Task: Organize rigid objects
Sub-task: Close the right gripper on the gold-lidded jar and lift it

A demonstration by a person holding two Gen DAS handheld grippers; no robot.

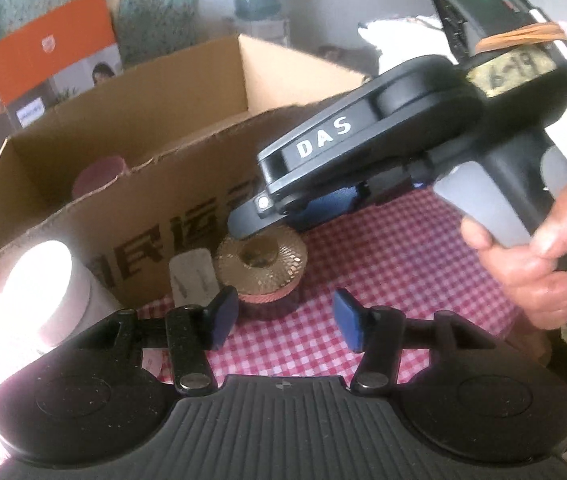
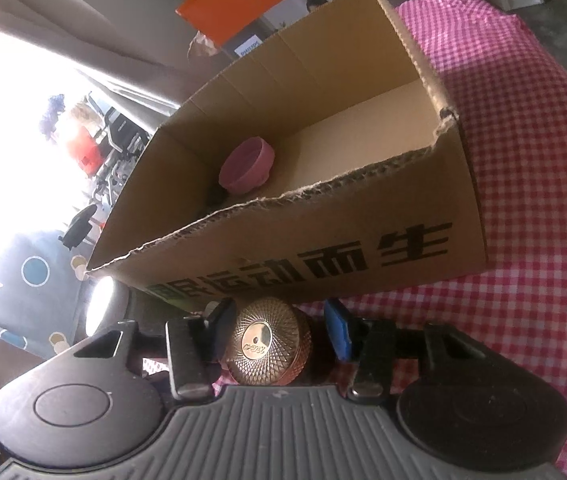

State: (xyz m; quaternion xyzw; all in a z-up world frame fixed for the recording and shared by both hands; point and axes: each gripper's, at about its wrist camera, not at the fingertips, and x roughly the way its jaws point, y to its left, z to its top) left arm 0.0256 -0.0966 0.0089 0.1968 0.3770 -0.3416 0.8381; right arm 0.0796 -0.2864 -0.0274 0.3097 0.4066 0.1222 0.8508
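A round jar with a gold faceted lid [image 1: 261, 268] stands on the red checked cloth just in front of an open cardboard box [image 1: 187, 208]. In the left wrist view my right gripper [image 1: 267, 220] hovers directly over the jar. In the right wrist view the jar [image 2: 265, 342] sits between the open right fingers; the left pad [image 2: 223, 320] is near it, the blue right pad [image 2: 337, 332] stands apart. A pink bowl [image 2: 247, 164] lies inside the box [image 2: 323, 248]. My left gripper [image 1: 287, 324] is open and empty, just short of the jar.
A small white flat object [image 1: 193, 278] leans against the box beside the jar. A white cylinder [image 1: 43, 292] stands at the left. An orange and white carton [image 1: 49, 64] stands behind the box. The checked cloth [image 1: 403, 264] stretches to the right.
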